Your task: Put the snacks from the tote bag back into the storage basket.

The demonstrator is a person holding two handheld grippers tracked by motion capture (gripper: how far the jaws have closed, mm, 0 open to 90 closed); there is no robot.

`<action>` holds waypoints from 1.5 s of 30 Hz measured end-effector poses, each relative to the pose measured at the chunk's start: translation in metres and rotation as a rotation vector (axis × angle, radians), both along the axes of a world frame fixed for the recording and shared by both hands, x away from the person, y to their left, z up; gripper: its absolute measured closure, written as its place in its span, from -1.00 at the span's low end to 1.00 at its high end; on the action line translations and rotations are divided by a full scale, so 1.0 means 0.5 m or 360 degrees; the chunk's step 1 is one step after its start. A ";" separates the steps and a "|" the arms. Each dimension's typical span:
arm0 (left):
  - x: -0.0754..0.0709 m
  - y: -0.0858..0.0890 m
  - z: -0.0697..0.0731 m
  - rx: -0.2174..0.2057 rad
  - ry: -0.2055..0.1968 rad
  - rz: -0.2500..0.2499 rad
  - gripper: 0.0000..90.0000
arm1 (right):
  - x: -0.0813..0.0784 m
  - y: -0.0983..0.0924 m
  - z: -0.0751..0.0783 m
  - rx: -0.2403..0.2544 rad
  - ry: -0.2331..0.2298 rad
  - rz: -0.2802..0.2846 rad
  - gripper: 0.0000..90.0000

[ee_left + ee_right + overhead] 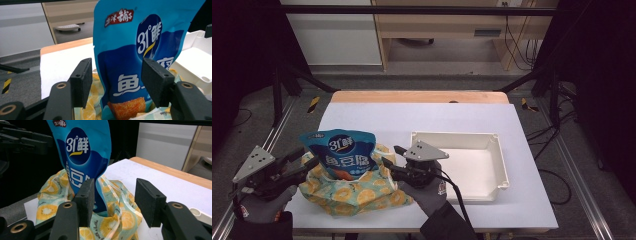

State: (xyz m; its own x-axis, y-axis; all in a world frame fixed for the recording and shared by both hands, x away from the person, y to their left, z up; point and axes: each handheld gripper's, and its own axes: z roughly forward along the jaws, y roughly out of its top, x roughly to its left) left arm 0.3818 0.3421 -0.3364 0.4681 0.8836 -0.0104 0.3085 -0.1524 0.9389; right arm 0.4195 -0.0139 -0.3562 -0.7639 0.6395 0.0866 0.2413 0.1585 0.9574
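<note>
A: How do the two tools stand?

B: The left gripper (116,82) has its jaws parted, and the glossy blue snack pouch (140,50) stands in the gap between the two black pads. I see no pad pressing on it, so I judge that it holds nothing. The right gripper (113,202) is also parted; in front of its jaws is the soft fabric bag with the yellow lemon print (117,220). Its left pad is very near the bag's rim, but if it touches, I cannot tell.

A: And where is the pouch from the tools?

B: Between both grippers, upright, with its lower part inside the mouth of the lemon bag (357,192) and its upper half outside. Beyond the right gripper (393,161), on its far side, is a shallow white plastic tray (502,165) on the white table cover (377,117).

A: So how far is the work?

B: I think the packing is about half done: the pouch is in, but not pushed down, and the bag is not closed.

A: Any writing?

B: On the pouch, "31°" with Chinese characters, and a small red label on top.
</note>
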 end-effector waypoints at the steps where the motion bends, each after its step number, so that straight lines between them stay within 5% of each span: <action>1: 0.002 0.000 0.001 -0.0001 0.0000 0.0002 -0.06 | 0.001 0.001 0.001 -0.0002 -0.0002 0.0003 0.12; 22: 0.029 0.003 0.023 -0.0038 -0.0024 0.0029 0.02 | 0.021 0.047 0.026 -0.0021 -0.0025 0.0019 0.20; 45: 0.052 0.005 0.015 -0.0069 0.0001 0.0018 0.62 | 0.063 0.103 0.034 -0.0062 -0.0003 0.0027 0.58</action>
State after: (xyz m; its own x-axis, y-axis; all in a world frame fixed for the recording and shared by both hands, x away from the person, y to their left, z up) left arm 0.4077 0.3443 -0.3287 0.4581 0.8875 -0.0489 0.3108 -0.1084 0.9443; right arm 0.4512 0.0375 -0.3392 -0.7749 0.6292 0.0604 0.2362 0.1996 0.9510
